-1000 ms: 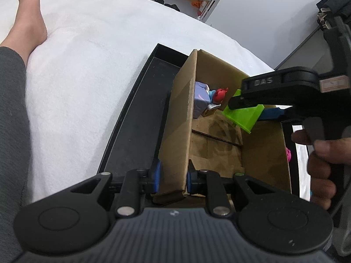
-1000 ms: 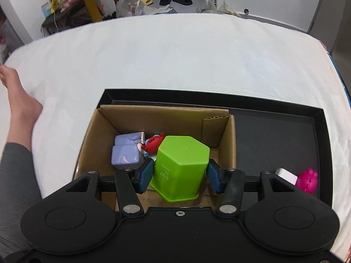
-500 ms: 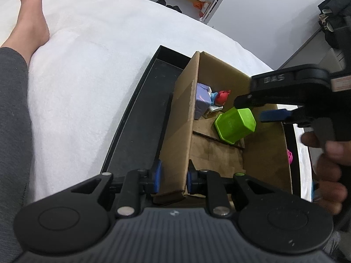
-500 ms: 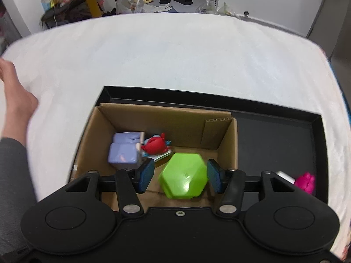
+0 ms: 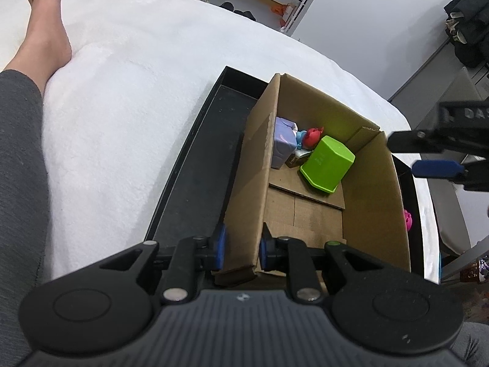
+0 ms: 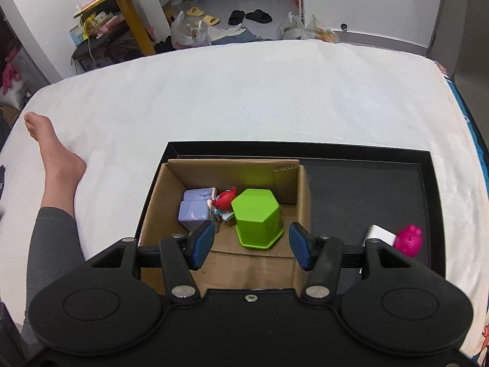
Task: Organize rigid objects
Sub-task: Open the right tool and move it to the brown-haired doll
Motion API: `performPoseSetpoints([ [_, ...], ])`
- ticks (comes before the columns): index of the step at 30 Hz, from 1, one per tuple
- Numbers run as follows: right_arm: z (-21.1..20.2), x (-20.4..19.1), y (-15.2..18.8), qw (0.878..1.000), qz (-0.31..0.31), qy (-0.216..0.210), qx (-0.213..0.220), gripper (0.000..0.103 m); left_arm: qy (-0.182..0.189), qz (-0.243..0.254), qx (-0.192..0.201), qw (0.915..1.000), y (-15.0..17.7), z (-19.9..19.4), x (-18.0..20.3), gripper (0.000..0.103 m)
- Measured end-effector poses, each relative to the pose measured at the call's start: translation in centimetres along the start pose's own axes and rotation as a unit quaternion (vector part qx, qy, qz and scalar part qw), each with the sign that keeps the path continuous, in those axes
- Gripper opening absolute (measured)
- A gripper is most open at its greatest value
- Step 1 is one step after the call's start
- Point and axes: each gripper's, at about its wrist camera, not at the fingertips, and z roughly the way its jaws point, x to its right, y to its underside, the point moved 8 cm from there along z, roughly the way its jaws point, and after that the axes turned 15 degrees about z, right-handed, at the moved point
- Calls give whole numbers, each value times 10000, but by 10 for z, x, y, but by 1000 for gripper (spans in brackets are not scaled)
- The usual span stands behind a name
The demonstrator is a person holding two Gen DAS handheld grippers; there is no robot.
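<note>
With the green cup [image 6: 258,217] dropped in the box [image 5: 250,183] our left gripper [image 5: 240,249] pinches, our right gripper [image 6: 250,244], fingers apart and empty, next needs the pink toy [image 6: 408,240] at 3 o'clock.

the box wall [image 5: 376,189] hides most of the pink toy [image 5: 408,219]; the right gripper [image 5: 428,153] runs off-frame.
</note>
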Motion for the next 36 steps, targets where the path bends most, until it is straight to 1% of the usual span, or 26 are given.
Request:
performPoseSetpoints([
  [7, -15, 22, 0, 9997, 219, -12, 69, 57, 0, -3, 1, 10000, 0, 0, -1, 20],
  [9, -18, 29, 0, 9995, 286, -14, 90, 61, -5, 8, 1, 10000, 0, 0, -2, 20],
  [13, -23, 43, 0, 9989, 455, 29, 120, 63, -1, 1, -7, 10000, -1, 1, -4, 20],
  [17, -27, 55, -2, 9979, 628, -2, 167, 70, -4, 2, -7, 10000, -1, 1, -5, 20],
  [21, -27, 67, 0, 9969, 765, -11, 189, 77, -3, 2, -6, 10000, -1, 1, -5, 20],
  [26, -27, 83, 5, 9954, 940, 6, 181, 78, -5, 8, -7, 10000, -1, 1, -5, 20],
  [30, -28, 94, 8, 9939, 1087, -34, 191, 84, -33, 46, -4, 10000, -1, 0, -2, 20],
  [36, -24, 116, 17, 9898, 1419, -96, 105, 86, -49, 46, -9, 10000, -1, 1, -1, 20],
])
